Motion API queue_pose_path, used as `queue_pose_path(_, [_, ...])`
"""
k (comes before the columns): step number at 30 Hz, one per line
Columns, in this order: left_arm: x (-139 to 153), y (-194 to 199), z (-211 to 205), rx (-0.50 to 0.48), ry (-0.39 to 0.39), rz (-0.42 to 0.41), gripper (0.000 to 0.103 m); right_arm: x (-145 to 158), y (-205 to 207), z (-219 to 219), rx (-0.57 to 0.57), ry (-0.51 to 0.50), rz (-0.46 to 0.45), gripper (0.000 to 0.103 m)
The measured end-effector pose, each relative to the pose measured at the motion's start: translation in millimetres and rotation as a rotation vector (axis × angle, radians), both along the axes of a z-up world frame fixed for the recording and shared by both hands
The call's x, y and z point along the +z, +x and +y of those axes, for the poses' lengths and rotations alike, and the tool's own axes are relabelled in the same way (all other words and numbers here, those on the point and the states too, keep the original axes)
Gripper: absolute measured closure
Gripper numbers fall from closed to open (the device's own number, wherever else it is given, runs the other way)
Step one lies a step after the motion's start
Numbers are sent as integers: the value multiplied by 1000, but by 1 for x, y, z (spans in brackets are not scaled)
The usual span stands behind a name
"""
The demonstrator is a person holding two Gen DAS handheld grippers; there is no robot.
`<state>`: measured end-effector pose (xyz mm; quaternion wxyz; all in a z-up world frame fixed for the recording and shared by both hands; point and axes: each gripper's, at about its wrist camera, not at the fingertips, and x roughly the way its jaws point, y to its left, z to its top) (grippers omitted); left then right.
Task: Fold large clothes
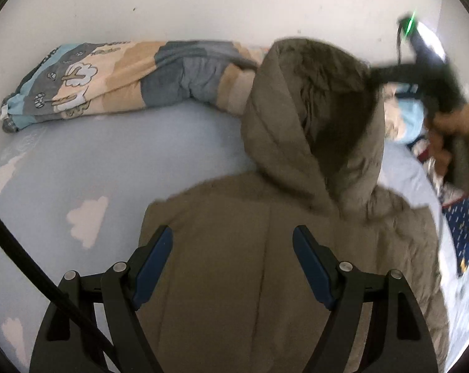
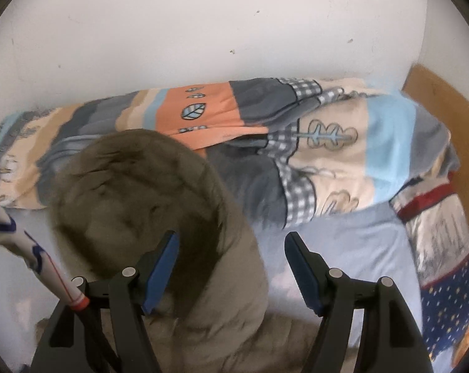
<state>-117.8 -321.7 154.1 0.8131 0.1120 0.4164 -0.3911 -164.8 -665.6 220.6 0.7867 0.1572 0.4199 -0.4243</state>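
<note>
An olive-brown hooded coat (image 1: 250,248) lies flat on the bed, its hood (image 1: 315,118) pointing toward the wall. My left gripper (image 1: 233,242) is open and hovers above the coat's back, holding nothing. My right gripper (image 2: 231,245) is open above the right edge of the hood (image 2: 135,192), with the coat's body (image 2: 222,326) below it. In the left wrist view the right gripper (image 1: 421,74) shows blurred at the hood's right edge, held by a hand (image 1: 455,143).
A light blue sheet with white clouds (image 1: 88,168) covers the bed. A rolled patterned quilt (image 1: 110,77) lies along the white wall (image 1: 203,3), also in the right wrist view (image 2: 296,143). Patterned bedding (image 2: 442,248) and a wooden board (image 2: 445,99) are at the right.
</note>
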Motion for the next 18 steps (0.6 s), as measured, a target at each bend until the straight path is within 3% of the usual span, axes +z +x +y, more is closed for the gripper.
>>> queue_pose_path(1, [1, 4, -8, -8, -7, 0, 24, -5, 3, -4, -2, -9, 19, 35])
queue_pose_path(2, [2, 9, -17, -9, -6, -9, 24, -13, 7, -9, 4, -21, 44, 73])
queue_pose_path(3, [2, 13, -27, -10, 4, -21, 24, -19, 8, -13, 8, -12, 59, 96])
queue_pose_path(4, [4, 18, -36, -12, 12, -35, 24, -23, 7, -15, -3, -1, 76, 97])
queue_pose_path(8, [16, 39, -77, -13, 13, -117, 24, -10, -23, -1, -16, 3, -41, 97])
queue_pose_path(12, [30, 51, -103, 3, 7, -208, 24, 6, -47, 27, 47, -13, -71, 97])
queue_pose_path(16, [38, 55, -107, 5, -29, -183, 25, 22, -77, 60, 110, -11, -101, 97])
queue_pose_path(17, [39, 52, -106, -4, -39, -176, 36, 27, -88, 71, 132, -11, -110, 97])
queue_pose_path(18, [40, 49, -104, -15, -44, -167, 56, 30, -97, 80, 142, -18, -113, 97])
